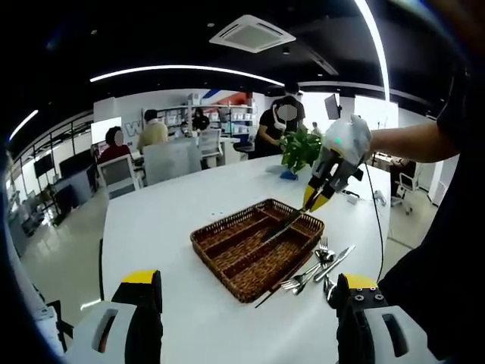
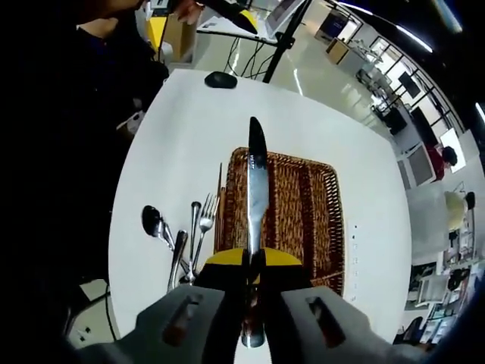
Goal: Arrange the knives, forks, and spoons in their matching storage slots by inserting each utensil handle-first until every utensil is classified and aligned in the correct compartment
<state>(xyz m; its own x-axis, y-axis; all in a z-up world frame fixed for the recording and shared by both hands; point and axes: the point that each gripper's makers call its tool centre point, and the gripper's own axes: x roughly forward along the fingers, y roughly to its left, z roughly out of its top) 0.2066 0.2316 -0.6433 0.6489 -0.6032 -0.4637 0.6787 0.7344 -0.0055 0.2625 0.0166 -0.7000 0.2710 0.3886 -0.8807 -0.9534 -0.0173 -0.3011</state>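
A brown wicker tray point(image 1: 227, 246) with long compartments lies on the white table point(image 1: 167, 220). In the left gripper view my right gripper point(image 1: 315, 202) hangs over the tray's far end, shut on a table knife point(image 1: 282, 226) whose blade slants down into the tray. The right gripper view looks along that knife point(image 2: 256, 182), its handle clamped in my right gripper point(image 2: 254, 292) above the tray point(image 2: 311, 212). Loose forks and spoons point(image 1: 314, 271) lie beside the tray: a spoon point(image 2: 154, 221) and a fork point(image 2: 205, 218). My left gripper point(image 1: 248, 279) stands open, nearer than the tray, holding nothing.
A potted plant point(image 1: 301, 148) stands at the table's far side, and a small dark object point(image 2: 220, 80) lies near another edge. Chairs, desks and several people fill the office behind. A thin stick point(image 2: 220, 186) lies along the tray's side.
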